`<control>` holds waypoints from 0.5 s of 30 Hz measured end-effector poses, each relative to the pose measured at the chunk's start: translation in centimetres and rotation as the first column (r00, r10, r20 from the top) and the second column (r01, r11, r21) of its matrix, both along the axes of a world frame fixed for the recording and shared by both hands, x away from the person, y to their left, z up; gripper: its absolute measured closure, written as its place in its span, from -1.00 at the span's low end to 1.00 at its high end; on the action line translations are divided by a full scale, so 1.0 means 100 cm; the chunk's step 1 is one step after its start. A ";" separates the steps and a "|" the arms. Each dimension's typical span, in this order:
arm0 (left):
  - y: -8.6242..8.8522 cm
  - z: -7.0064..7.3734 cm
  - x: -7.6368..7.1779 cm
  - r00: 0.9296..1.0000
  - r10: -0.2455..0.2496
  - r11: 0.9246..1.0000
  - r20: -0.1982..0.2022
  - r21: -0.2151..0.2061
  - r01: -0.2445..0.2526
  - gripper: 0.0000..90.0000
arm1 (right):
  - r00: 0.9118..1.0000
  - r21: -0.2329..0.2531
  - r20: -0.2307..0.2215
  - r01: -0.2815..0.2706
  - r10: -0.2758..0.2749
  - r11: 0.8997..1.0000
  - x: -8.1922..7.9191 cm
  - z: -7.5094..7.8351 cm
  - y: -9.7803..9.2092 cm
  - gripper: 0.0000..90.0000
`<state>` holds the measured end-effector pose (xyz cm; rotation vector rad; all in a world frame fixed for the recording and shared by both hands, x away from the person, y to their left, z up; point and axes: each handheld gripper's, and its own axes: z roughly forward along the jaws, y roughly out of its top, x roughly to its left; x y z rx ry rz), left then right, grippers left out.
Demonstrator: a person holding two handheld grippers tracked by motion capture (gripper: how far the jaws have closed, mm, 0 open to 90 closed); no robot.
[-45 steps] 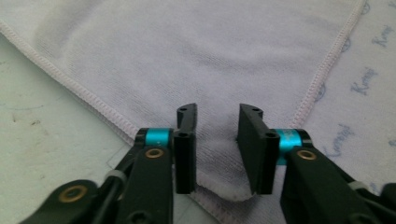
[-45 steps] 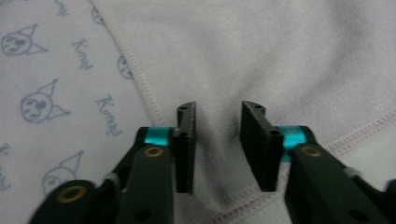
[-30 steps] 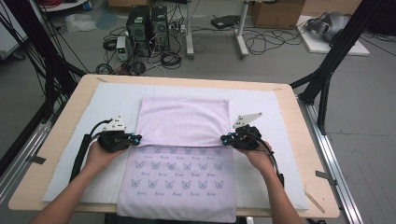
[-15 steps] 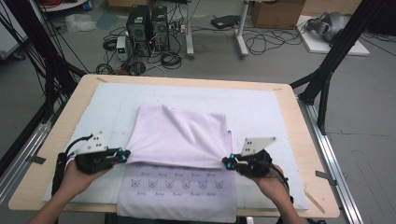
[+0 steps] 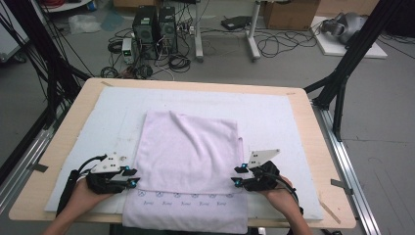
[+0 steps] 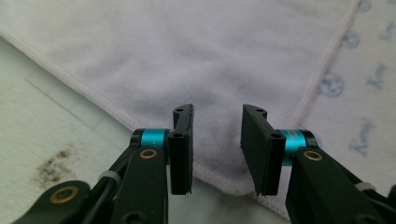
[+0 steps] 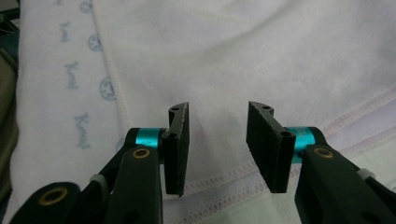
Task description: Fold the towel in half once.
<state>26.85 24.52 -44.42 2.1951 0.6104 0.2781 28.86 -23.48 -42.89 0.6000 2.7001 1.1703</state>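
A pale lilac towel (image 5: 188, 156) lies folded over on the white mat, its plain side up, with a printed strip (image 5: 186, 198) left uncovered along the near edge. My left gripper (image 5: 128, 177) rests at the folded layer's near left corner (image 6: 233, 184), jaws open over the cloth with nothing between them. At the near right corner my right gripper (image 5: 238, 176) is open too, and the hemmed edge (image 7: 224, 179) lies under its jaws. In the left gripper view my left gripper (image 6: 216, 135) hovers just above the towel; in the right gripper view my right gripper (image 7: 217, 135) does the same.
The white mat (image 5: 274, 117) covers most of the wooden table (image 5: 318, 147). The towel's near edge hangs over the table's front. Black frame legs (image 5: 342, 73) stand at the right, and computers (image 5: 156, 24) and cables sit on the floor beyond.
Both grippers drew the folded layer toward the near edge, covering most of the printed side. Their jaws, shut on the corners before, now stand open with the cloth laid down.
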 end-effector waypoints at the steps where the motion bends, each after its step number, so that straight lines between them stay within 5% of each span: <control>1: 0.000 0.000 0.000 1.000 -0.003 1.000 0.000 0.003 0.003 0.47 | 1.000 -0.006 -0.004 -0.002 0.002 1.000 0.001 -0.003 0.000 0.31; 5: -0.004 0.001 -0.001 1.000 -0.024 1.000 -0.004 0.007 0.024 0.89 | 1.000 -0.023 -0.009 -0.014 0.014 1.000 -0.001 -0.012 0.003 0.64; 8: -0.005 0.004 -0.001 1.000 -0.023 1.000 -0.004 0.019 0.023 0.95 | 1.000 -0.022 -0.015 -0.024 0.024 0.999 -0.001 -0.010 0.004 0.90; 15: 0.004 0.032 -0.013 0.999 -0.018 1.000 0.047 -0.023 0.019 0.96 | 1.000 0.060 0.008 -0.017 0.017 0.998 -0.009 0.011 -0.006 0.94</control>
